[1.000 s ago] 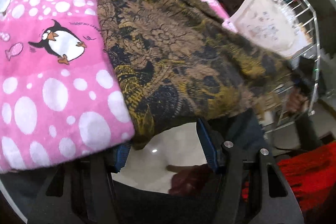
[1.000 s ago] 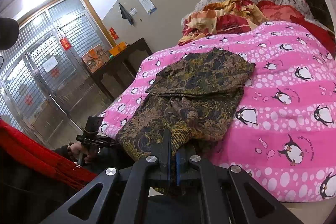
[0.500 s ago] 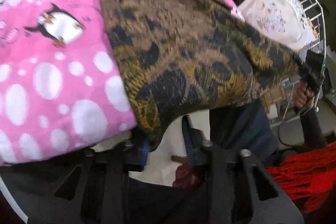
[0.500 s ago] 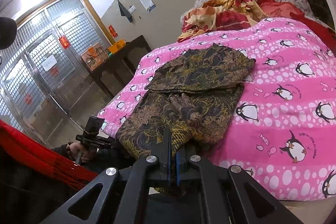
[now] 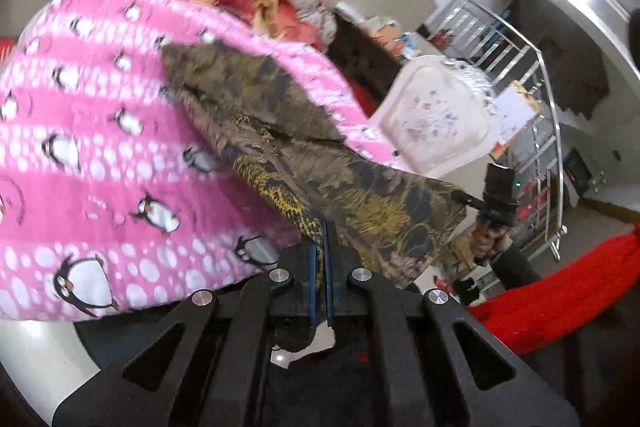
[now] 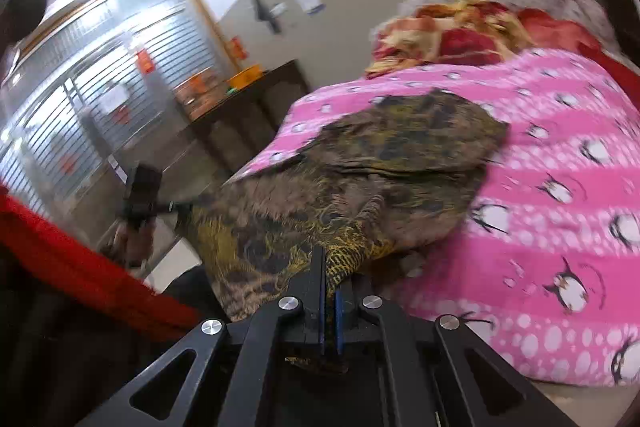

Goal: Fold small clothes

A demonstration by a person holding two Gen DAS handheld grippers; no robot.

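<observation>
One brown-and-gold patterned garment (image 5: 304, 155) lies on the pink penguin blanket (image 5: 92, 155), its long axis running from 11 o'clock on the bed down to 5 o'clock over the near edge. Left gripper (image 5: 319, 259) is pinched on one hem corner, right gripper (image 6: 329, 291) on another. Two grippers, one garment. A bedroom: red floral quilt (image 6: 452, 31) at 1 o'clock, dark cabinet (image 6: 244, 107) by barred glass doors (image 6: 80, 99).

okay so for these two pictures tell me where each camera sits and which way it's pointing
Left wrist: rides the left claw, facing along its fingers over the pink penguin blanket toward a metal rack; the right claw shows beyond.
Right wrist: rides the right claw, facing the bed and a barred door; the left claw shows.
Shared: the patterned brown garment, pinched by both claws.
</observation>
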